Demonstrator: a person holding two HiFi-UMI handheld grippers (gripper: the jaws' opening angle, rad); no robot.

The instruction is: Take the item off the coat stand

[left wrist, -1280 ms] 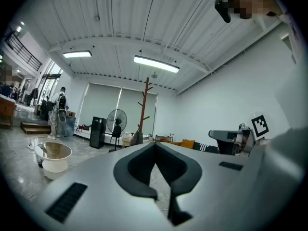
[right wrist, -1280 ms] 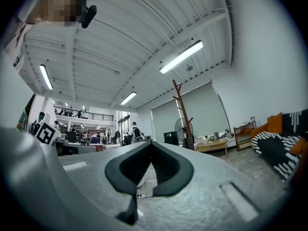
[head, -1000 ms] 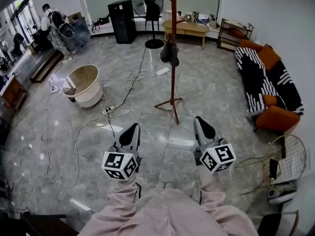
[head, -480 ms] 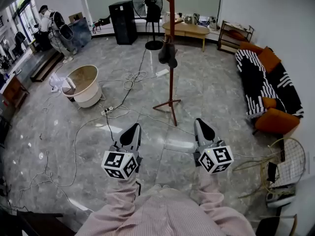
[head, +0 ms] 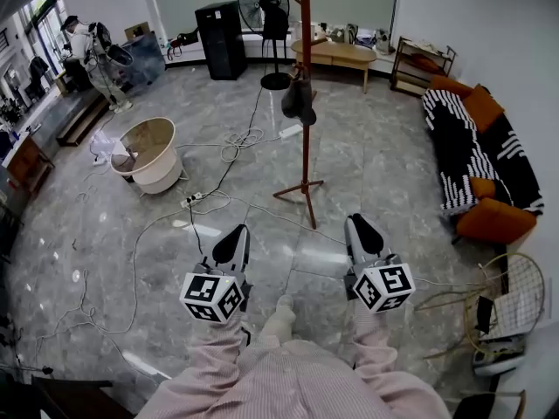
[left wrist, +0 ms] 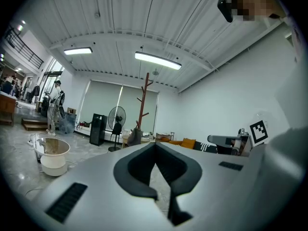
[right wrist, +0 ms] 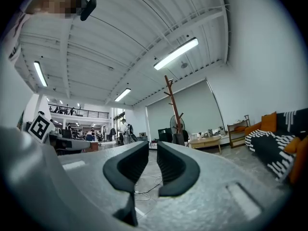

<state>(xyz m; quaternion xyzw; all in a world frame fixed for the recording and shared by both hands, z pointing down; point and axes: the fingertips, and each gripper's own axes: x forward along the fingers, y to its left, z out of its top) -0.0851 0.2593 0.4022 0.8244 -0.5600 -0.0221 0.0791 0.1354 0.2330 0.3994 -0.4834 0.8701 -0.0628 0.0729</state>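
Observation:
A red-brown coat stand rises from the grey floor ahead of me. A dark item hangs from a peg partway up it. My left gripper and right gripper are held low in front of me, well short of the stand. In the left gripper view the stand and the item are far off, and the left gripper is shut and empty. In the right gripper view the stand is also distant. The right gripper shows a narrow gap; its jaws are opening with nothing between them.
Cables trail over the floor near the stand's feet. A beige tub sits to the left. A standing fan, a black cabinet and a wooden table line the back. A sofa runs along the right wall.
The head view has shifted slightly forward toward the stand, and a shoe now shows between the two sleeves. Both grippers keep the same pose side by side.

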